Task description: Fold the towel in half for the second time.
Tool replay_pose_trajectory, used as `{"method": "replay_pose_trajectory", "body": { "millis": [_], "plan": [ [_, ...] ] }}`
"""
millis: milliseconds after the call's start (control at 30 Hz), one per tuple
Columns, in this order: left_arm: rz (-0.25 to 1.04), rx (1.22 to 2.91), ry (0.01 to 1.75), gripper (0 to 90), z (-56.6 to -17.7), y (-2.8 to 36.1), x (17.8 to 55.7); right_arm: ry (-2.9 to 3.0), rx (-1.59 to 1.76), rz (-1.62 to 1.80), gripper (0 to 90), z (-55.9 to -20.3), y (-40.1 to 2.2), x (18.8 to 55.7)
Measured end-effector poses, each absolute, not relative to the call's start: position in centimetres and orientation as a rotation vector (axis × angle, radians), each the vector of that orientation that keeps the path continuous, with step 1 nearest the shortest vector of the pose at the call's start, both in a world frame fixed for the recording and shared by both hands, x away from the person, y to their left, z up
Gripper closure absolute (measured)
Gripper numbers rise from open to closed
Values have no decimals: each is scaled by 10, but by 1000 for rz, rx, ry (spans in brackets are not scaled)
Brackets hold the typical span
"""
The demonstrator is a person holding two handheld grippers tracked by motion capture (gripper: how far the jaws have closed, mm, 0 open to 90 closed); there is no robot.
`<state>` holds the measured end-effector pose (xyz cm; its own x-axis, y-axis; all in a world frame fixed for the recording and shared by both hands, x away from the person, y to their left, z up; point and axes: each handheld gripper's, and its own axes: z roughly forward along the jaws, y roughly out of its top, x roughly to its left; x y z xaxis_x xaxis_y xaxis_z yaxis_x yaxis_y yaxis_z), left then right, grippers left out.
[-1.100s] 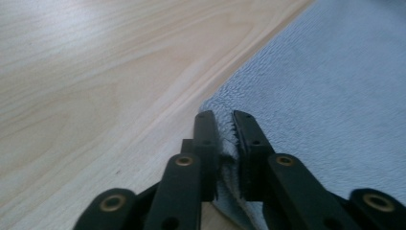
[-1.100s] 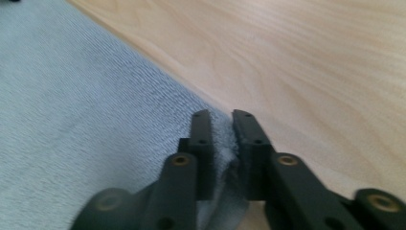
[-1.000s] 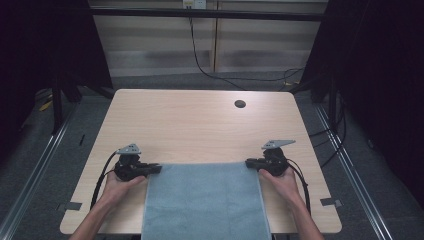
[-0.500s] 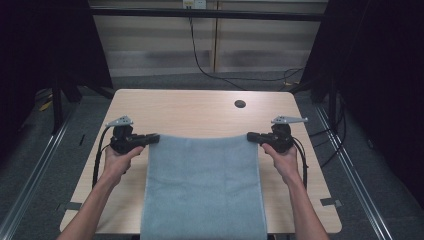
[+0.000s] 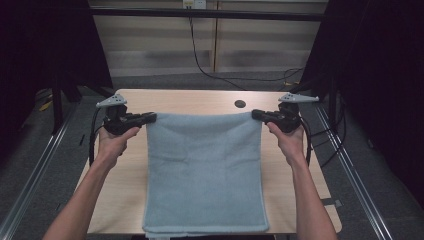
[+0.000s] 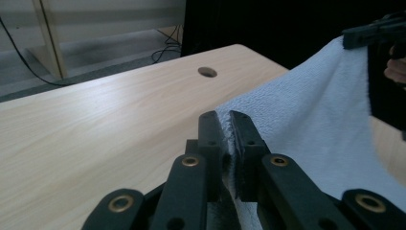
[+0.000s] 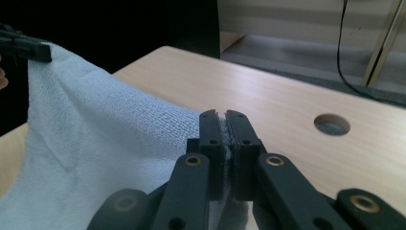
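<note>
A light blue towel (image 5: 205, 170) hangs stretched between my two grippers above the wooden table (image 5: 190, 100), its lower end trailing over the table's near edge. My left gripper (image 5: 150, 117) is shut on the towel's top left corner. The right gripper (image 5: 256, 114) is shut on the top right corner. In the left gripper view the jaws (image 6: 229, 125) pinch the towel (image 6: 311, 120) edge, with the other gripper (image 6: 378, 33) at the far corner. In the right gripper view the jaws (image 7: 225, 122) clamp the towel (image 7: 95, 143), and the left gripper (image 7: 24, 48) holds the far corner.
A round cable hole (image 5: 240, 104) sits in the table near its far edge, also seen as the hole (image 7: 332, 124) beside the right jaws. Dark curtains stand at both sides. A black cable (image 5: 200, 60) runs across the floor behind the table.
Both grippers have risen and moved away from the person, lifting the towel's far edge off the table. The towel now hangs taut between them instead of lying flat.
</note>
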<state>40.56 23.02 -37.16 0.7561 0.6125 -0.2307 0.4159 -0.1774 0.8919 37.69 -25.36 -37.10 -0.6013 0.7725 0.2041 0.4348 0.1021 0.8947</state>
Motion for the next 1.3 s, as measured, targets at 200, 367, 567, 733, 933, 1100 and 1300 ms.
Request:
{"method": "replay_pose_trajectory", "body": {
  "millis": [200, 367, 567, 733, 933, 1100, 1300],
  "plan": [
    [231, 1832, 773, 843, -377, 234, 393, 2086, 1148, 1503, 864, -369, -250, 372],
    [181, 1829, 767, 843, -397, 243, 364, 2150, 1089, 1515, 863, -380, -249, 344],
    [92, 1835, 768, 832, -421, 250, 321, 2206, 1048, 1498, 859, -394, -251, 299],
    [18, 1884, 751, 817, -444, 251, 283, 2276, 1062, 1455, 837, -420, -252, 259],
    [-17, 1909, 703, 692, -453, 254, 253, 2378, 1069, 1446, 667, -443, -258, 224],
    [87, 1886, 777, 554, -451, 259, 266, 2228, 1139, 1506, 620, -439, -268, 221],
    [158, 1903, 916, 419, -476, 270, 281, 2103, 1232, 1507, 534, -445, -275, 225]
  ]
}}
